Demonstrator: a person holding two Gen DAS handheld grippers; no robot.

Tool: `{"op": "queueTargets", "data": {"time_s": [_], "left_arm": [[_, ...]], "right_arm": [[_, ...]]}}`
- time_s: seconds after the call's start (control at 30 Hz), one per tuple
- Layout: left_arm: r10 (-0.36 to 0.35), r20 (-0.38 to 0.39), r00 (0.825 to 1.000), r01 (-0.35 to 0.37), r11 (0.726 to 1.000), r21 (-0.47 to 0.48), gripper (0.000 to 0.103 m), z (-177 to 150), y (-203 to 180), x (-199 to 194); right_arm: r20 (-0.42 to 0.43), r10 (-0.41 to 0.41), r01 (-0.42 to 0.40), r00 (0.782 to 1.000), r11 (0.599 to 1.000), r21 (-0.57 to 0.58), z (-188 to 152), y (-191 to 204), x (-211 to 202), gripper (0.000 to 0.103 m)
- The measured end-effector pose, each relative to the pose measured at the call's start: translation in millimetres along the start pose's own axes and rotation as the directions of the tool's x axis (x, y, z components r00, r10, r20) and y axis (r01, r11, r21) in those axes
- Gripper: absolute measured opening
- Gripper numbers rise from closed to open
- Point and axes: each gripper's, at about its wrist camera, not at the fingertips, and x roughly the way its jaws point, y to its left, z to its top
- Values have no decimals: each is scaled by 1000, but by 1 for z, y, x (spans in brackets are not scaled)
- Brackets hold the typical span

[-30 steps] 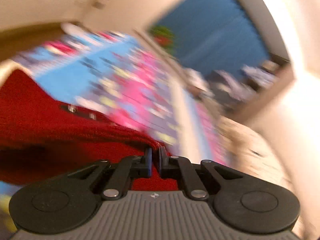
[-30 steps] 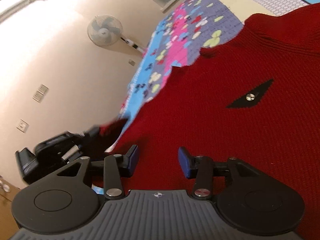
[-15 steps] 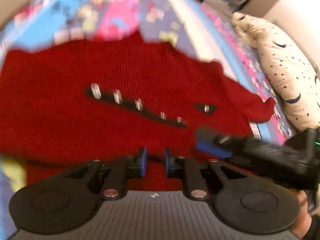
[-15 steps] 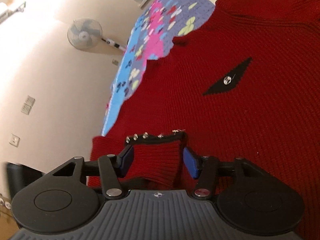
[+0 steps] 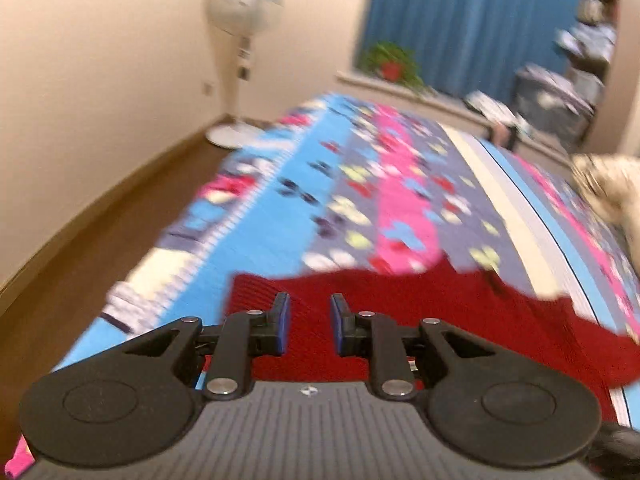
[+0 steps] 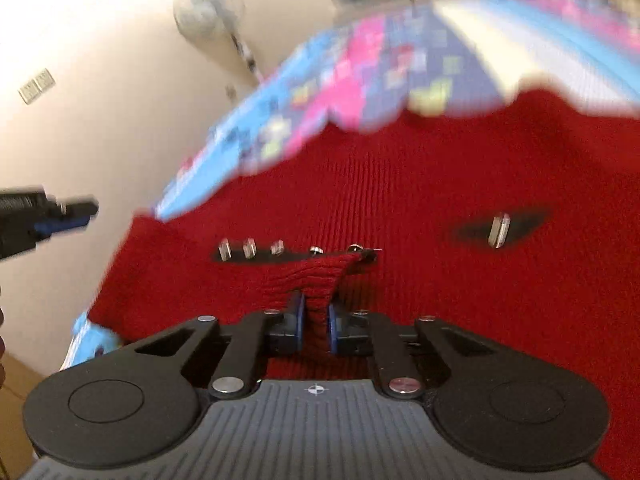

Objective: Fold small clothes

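**Right tongs pinch a fold of the red sweater on the bed**

The red knit sweater (image 6: pixel 420 184) lies spread on the patterned bedspread (image 5: pixel 304 208), near the bed's near edge. The right gripper (image 6: pixel 316 320) has its blue pads pressed onto a raised fold of the knit, just below a row of metal studs (image 6: pixel 248 248). The left gripper (image 5: pixel 308 324) hovers over the sweater's edge, pads spread, holding nothing. A standing fan (image 5: pixel 240 40) is by the wall.

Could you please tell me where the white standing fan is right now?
The white standing fan stands on the wooden floor against the cream wall, upper left in both wrist views, beyond the patterned bedspread's far corner.
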Motion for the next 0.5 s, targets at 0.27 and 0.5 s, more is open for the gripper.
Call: {"op": "queueTargets", "data": {"time_s": [0.27,0.5], "left_arm": [[-34,-46,998,33,999,-29,23,6,9,4],[-150,-224,963,156,988,10,23,-28,-23,48]], "right_arm": [[21,-367,361,930,923,136,54,-93,-22,11],[-47,-417,417,908,883,216,57,-123,-10,16]]}}
